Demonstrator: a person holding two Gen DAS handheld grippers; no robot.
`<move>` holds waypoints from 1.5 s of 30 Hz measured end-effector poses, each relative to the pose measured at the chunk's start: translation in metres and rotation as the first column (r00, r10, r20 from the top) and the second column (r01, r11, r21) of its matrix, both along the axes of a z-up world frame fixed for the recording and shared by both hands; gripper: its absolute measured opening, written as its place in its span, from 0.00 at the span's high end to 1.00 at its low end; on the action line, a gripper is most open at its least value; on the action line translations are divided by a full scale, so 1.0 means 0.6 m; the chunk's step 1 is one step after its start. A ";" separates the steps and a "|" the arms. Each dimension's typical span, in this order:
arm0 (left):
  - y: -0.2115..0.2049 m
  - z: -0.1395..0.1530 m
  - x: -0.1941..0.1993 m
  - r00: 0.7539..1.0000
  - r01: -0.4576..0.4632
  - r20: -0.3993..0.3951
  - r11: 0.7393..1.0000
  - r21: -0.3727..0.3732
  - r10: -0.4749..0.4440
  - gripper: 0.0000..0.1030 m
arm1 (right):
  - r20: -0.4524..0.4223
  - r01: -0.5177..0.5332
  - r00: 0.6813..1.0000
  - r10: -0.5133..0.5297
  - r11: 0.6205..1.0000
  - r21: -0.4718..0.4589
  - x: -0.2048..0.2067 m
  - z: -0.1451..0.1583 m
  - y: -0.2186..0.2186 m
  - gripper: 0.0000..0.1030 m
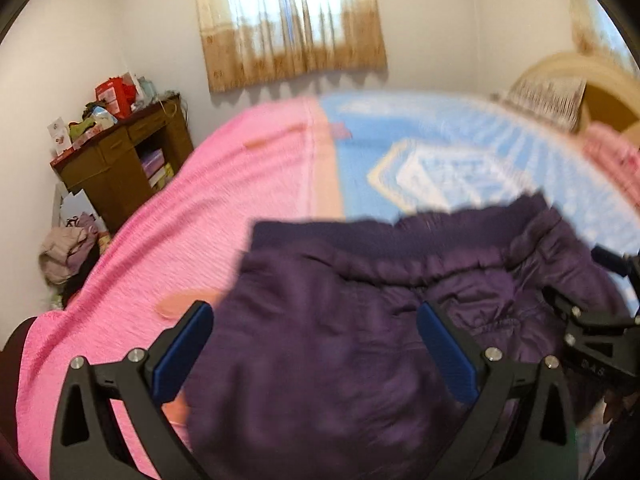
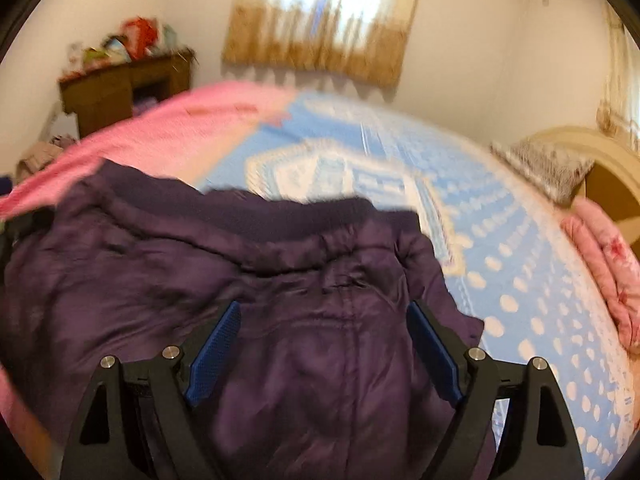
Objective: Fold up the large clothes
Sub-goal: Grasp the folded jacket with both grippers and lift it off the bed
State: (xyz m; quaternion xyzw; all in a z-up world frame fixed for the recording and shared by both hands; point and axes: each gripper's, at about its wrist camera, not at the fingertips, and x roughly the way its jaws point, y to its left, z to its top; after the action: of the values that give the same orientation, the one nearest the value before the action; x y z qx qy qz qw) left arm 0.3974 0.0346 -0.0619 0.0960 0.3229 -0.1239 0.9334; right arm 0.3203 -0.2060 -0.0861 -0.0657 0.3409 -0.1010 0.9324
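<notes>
Each hand-held gripper (image 1: pixel 314 312) (image 2: pixel 324 312) wide open, empty, above the purple jacket (image 1: pixel 340 360).

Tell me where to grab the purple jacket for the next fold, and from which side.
Grip the purple jacket at its gathered ribbed band, which forms a thick far edge. Come from above with the left gripper and right gripper, both open, one toward each end, probably pinching band and padding together.
</notes>
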 end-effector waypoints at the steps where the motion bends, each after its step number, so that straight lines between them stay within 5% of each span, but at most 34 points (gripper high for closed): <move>1: 0.031 0.011 0.003 1.000 0.007 0.010 0.999 -0.035 -0.006 0.00 | 0.017 -0.028 0.999 0.028 1.000 0.010 -0.012 0.006 0.016 0.17; 5: 0.119 0.004 0.060 0.998 -0.016 -0.058 0.994 -0.110 0.010 0.00 | 0.080 -0.178 0.981 0.179 0.984 -0.027 -0.062 0.020 0.115 0.16; 8: 0.165 -0.023 0.120 0.985 -0.018 -0.172 0.980 -0.197 -0.016 0.00 | 0.097 -0.334 0.934 0.344 0.937 -0.104 -0.100 0.019 0.217 0.16; 15: 0.187 -0.089 0.219 0.897 -0.033 -0.406 0.887 -0.461 -0.178 0.00 | 0.009 -0.549 0.820 0.572 0.792 -0.267 -0.126 -0.036 0.387 0.16; 18: 0.169 -0.113 0.242 0.859 -0.040 -0.462 0.871 -0.489 -0.220 0.00 | -0.035 -0.571 0.800 0.599 0.742 -0.351 -0.116 -0.067 0.425 0.16; 23: 0.154 -0.143 0.268 0.801 -0.030 -0.522 0.851 -0.524 -0.293 0.01 | -0.076 -0.597 0.785 0.615 0.719 -0.356 -0.089 -0.087 0.443 0.16; 25: 0.145 -0.153 0.270 0.774 0.000 -0.533 0.841 -0.540 -0.342 0.13 | -0.080 -0.614 0.772 0.631 0.706 -0.353 -0.083 -0.091 0.450 0.17; 27: 0.140 -0.153 0.266 0.761 0.044 -0.522 0.834 -0.550 -0.385 0.36 | -0.086 -0.635 0.758 0.647 0.701 -0.326 -0.078 -0.091 0.449 0.51; 28: 0.140 -0.151 0.261 0.745 0.064 -0.527 0.829 -0.555 -0.410 0.52 | -0.087 -0.639 0.754 0.651 0.698 -0.322 -0.078 -0.091 0.450 0.53; 32: 0.128 -0.120 0.238 0.761 0.118 -0.500 0.846 -0.520 -0.414 0.73 | -0.067 -0.668 0.734 0.676 0.700 -0.253 -0.086 -0.074 0.433 0.74; 39: 0.119 -0.040 0.195 0.768 0.088 -0.489 0.824 -0.560 -0.414 0.76 | 0.052 -0.696 0.708 0.704 0.709 -0.118 -0.132 -0.006 0.356 0.83; 45: 0.064 0.048 0.166 0.771 0.127 -0.453 0.805 -0.580 -0.448 0.76 | 0.237 -0.682 0.723 0.649 0.726 0.091 -0.164 0.077 0.227 0.86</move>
State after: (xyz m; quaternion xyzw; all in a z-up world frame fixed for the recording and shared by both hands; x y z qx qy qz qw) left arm 0.4968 0.0727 -0.0330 -0.1496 0.5213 -0.3761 0.7513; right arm 0.2218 -0.0700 -0.0399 -0.0937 0.2118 0.2654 0.9359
